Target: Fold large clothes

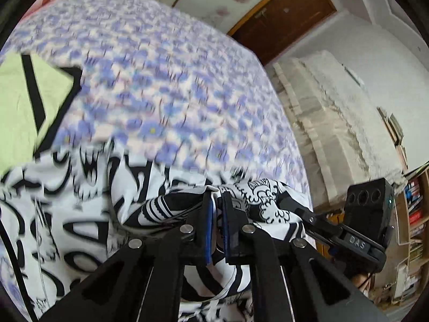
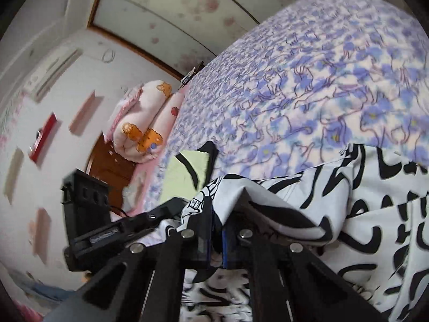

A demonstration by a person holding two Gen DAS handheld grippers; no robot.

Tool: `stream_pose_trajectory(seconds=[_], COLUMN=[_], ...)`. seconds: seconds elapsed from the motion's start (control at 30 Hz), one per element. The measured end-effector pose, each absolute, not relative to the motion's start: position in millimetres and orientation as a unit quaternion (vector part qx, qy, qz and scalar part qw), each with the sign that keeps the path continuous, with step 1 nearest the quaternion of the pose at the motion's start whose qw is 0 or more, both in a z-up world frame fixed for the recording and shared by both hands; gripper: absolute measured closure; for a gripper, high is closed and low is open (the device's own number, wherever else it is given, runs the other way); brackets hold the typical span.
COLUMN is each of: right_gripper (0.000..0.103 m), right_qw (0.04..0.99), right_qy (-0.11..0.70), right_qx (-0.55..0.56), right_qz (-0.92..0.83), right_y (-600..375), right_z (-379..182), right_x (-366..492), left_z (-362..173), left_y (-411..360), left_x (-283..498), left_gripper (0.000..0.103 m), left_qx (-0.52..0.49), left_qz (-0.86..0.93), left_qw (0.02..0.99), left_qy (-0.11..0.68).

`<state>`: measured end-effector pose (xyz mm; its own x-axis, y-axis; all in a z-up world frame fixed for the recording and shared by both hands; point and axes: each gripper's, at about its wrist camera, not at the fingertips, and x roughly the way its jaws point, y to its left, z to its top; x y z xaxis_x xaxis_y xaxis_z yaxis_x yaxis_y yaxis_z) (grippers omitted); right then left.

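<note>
A large white garment with black graphic print [image 1: 67,214] lies on the bed; it also fills the lower right of the right wrist view [image 2: 375,214]. My left gripper [image 1: 217,196] is shut on a bunched fold of this garment, lifted off the bed. My right gripper [image 2: 217,214] is shut on another edge of the same garment, which drapes over its fingers. The other gripper's body shows at the right of the left wrist view [image 1: 367,209] and at the left of the right wrist view [image 2: 85,206].
The bed has a blue-flowered sheet [image 1: 166,75]. A light green garment with black stripes [image 1: 24,102] lies flat on it, also seen in the right wrist view [image 2: 187,174]. A rolled pink quilt [image 2: 144,120] sits at the bed's head. A bookshelf [image 1: 413,214] stands beside the bed.
</note>
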<state>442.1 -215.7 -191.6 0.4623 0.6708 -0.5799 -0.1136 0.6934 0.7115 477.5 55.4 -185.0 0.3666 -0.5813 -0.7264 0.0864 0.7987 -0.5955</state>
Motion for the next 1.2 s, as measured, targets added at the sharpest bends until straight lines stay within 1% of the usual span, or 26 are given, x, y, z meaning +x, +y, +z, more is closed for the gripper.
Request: stream_pose_trajectory(seconds=[0.07, 0.23, 0.4, 0.57, 0.7, 0.73, 0.77, 0.83, 0.87, 0.9, 0.93, 1.0, 1.03, 1.07, 1.1, 1.13, 1.2], right_gripper=[0.099, 0.099, 0.099, 0.098, 0.098, 0.098, 0.093, 0.089, 0.085, 0.083, 0.081, 0.079, 0.075, 0.068, 0.064, 0.058, 0.056], right_qw=[0.788, 0.741, 0.714, 0.709, 0.729, 0.735, 0.739, 0.748, 0.751, 0.752, 0.754, 0.765, 0.776, 0.790, 0.803, 0.819, 0.844], right_qy=[0.479, 0.555, 0.591, 0.605, 0.607, 0.608, 0.609, 0.613, 0.615, 0.620, 0.622, 0.616, 0.607, 0.593, 0.576, 0.555, 0.516], right_qx=[0.305, 0.331, 0.346, 0.341, 0.296, 0.276, 0.262, 0.230, 0.218, 0.204, 0.194, 0.170, 0.156, 0.144, 0.137, 0.132, 0.124], right_qz=[0.238, 0.183, 0.145, 0.120, 0.115, 0.116, 0.117, 0.110, 0.103, 0.092, 0.084, 0.075, 0.072, 0.067, 0.065, 0.064, 0.074], right_y=[-217.0, -225.3, -229.8, -221.6, -210.4, -206.6, -204.3, -200.2, -200.3, -200.7, -201.0, -203.5, -204.9, -206.2, -206.3, -206.4, -203.2], right_z=[-211.5, -276.3, -312.6, -334.4, -339.0, -335.9, -331.7, -319.8, -315.2, -308.5, -303.4, -286.6, -276.8, -266.2, -257.8, -249.3, -239.9], right_x=[429.3, 374.6, 326.8, 305.0, 300.6, 300.3, 300.3, 299.7, 299.8, 299.3, 299.6, 296.7, 295.6, 294.9, 294.5, 295.0, 303.2], left_z=[-209.0, -258.1, -291.9, -315.4, -333.3, -331.8, -328.5, -318.9, -312.6, -304.3, -297.8, -281.0, -269.2, -258.3, -244.4, -236.4, -222.7], left_y=[57.9, 54.8, 57.6, 61.5, 67.8, 68.3, 68.0, 66.5, 65.5, 65.6, 65.9, 66.1, 65.8, 66.4, 65.6, 65.3, 60.6], left_x=[456.8, 401.0, 366.0, 343.3, 335.8, 334.8, 333.7, 331.9, 330.8, 329.0, 329.2, 331.4, 333.5, 335.8, 340.6, 345.4, 362.1], left_gripper=[0.099, 0.099, 0.099, 0.098, 0.095, 0.092, 0.090, 0.077, 0.074, 0.068, 0.066, 0.066, 0.065, 0.064, 0.063, 0.058, 0.053], left_qx=[-0.243, -0.240, -0.250, -0.237, -0.242, -0.241, -0.233, -0.212, -0.199, -0.188, -0.180, -0.164, -0.153, -0.144, -0.133, -0.129, -0.126], left_qz=[-0.204, -0.195, -0.173, -0.143, -0.123, -0.122, -0.119, -0.113, -0.107, -0.102, -0.097, -0.086, -0.084, -0.083, -0.084, -0.088, -0.105], left_qw=[0.770, 0.736, 0.714, 0.709, 0.705, 0.707, 0.711, 0.718, 0.723, 0.729, 0.732, 0.739, 0.750, 0.761, 0.779, 0.788, 0.807], left_qy=[0.553, 0.602, 0.631, 0.649, 0.656, 0.654, 0.653, 0.653, 0.653, 0.651, 0.650, 0.648, 0.638, 0.627, 0.608, 0.596, 0.567])
